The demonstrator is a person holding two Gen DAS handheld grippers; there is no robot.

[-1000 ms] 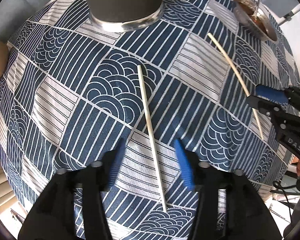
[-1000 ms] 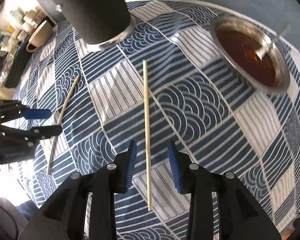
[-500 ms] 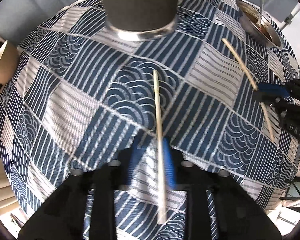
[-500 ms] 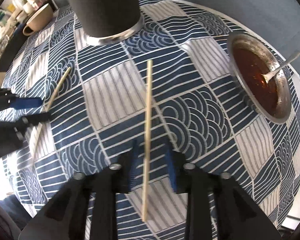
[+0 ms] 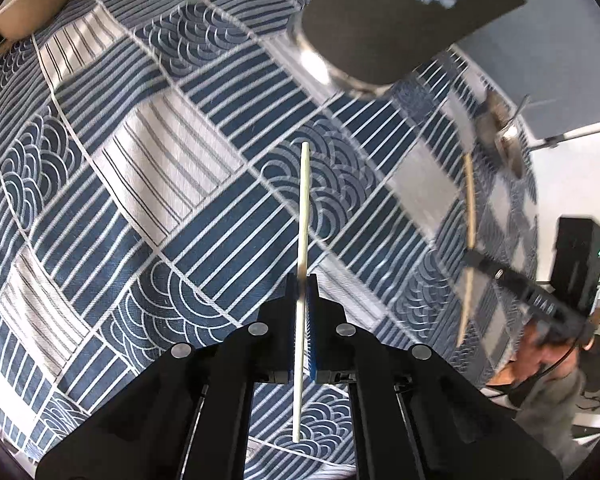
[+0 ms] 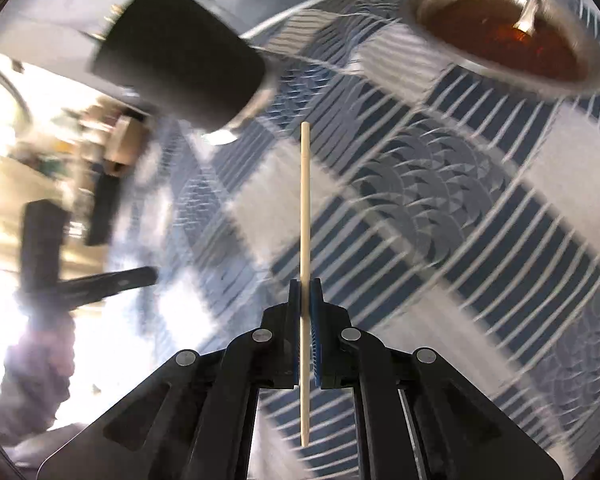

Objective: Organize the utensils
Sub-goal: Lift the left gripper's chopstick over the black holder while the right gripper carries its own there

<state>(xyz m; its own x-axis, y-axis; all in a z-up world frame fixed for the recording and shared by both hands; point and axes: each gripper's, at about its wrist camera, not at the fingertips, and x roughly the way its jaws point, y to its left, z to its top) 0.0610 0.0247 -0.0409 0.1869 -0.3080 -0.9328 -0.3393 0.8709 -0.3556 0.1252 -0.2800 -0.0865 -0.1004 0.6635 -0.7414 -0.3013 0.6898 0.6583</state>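
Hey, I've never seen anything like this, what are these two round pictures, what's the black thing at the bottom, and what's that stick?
There is no robot arm here: a person holds a two-finger gripper in each hand, and each carries a wide-angle camera looking along its fingers. That lens makes the pictures round and bent. One picture is from the left gripper, the other from the right gripper. Each is closed on a pale chopstick: the left chopstick and the right chopstick. Below lies a blue and white patterned tablecloth. On it stand a dark cylindrical holder, a metal bowl of brown sauce with a spoon, and a beige mug. The right view is blurred.
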